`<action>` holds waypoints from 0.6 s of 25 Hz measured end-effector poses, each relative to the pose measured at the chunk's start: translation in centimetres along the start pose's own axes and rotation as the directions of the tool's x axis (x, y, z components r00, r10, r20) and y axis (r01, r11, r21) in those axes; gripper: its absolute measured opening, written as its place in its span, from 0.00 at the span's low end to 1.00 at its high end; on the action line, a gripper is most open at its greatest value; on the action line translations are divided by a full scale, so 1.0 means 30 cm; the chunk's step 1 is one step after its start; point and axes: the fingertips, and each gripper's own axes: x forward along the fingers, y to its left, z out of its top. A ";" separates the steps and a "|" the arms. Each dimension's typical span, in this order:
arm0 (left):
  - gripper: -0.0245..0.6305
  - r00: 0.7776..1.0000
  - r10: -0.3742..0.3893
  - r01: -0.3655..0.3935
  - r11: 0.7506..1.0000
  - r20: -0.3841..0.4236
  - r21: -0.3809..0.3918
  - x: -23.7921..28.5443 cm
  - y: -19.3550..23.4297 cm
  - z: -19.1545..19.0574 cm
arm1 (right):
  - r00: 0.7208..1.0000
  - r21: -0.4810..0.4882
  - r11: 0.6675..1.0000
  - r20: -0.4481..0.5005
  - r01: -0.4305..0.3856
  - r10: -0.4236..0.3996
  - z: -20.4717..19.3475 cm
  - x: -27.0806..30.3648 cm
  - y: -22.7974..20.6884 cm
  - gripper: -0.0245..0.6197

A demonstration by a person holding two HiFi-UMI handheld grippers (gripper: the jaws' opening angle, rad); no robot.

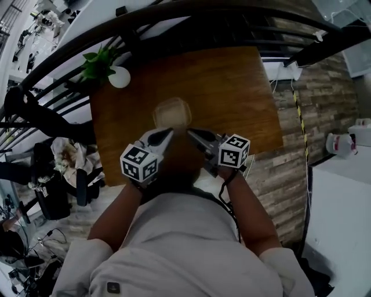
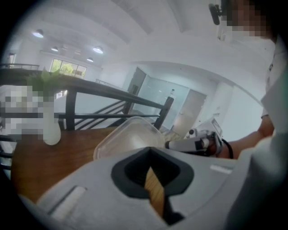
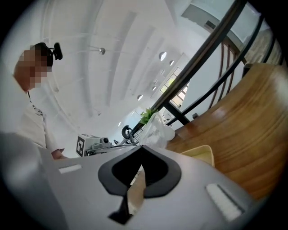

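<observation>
A clear plastic container (image 1: 172,113) with a lid stands mid-table on the brown wooden table (image 1: 232,87). My left gripper (image 1: 169,132) points at its near left corner, jaws shut, nothing seen between them. My right gripper (image 1: 190,133) points at its near right corner, also shut with nothing in it. In the left gripper view the container (image 2: 130,134) rises just beyond the closed jaws (image 2: 150,152), with the right gripper (image 2: 198,143) beside it. The right gripper view shows the clear lid (image 3: 155,128) and a beige box edge (image 3: 202,155) past its jaws (image 3: 141,150).
A white vase (image 1: 119,77) with a green plant (image 1: 98,62) stands at the table's far left corner. A dark metal railing (image 1: 191,14) runs behind the table. The table's right edge drops to plank flooring (image 1: 313,104). Clutter lies on the floor at left (image 1: 64,156).
</observation>
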 end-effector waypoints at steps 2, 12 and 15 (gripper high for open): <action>0.04 1.000 0.001 -0.001 1.000 0.029 0.008 -0.065 -0.044 0.014 | 1.000 -0.030 1.000 0.008 0.002 -0.002 -0.010 -0.013 0.081 0.05; 0.04 0.992 0.015 -0.023 0.998 0.122 0.060 -0.215 -0.262 0.091 | 0.999 -0.141 0.990 0.041 0.016 -0.010 0.019 -0.160 0.322 0.05; 0.04 0.991 0.022 -0.032 0.997 0.135 0.072 -0.244 -0.312 0.097 | 0.999 -0.174 0.984 0.037 0.026 -0.020 0.014 -0.186 0.371 0.05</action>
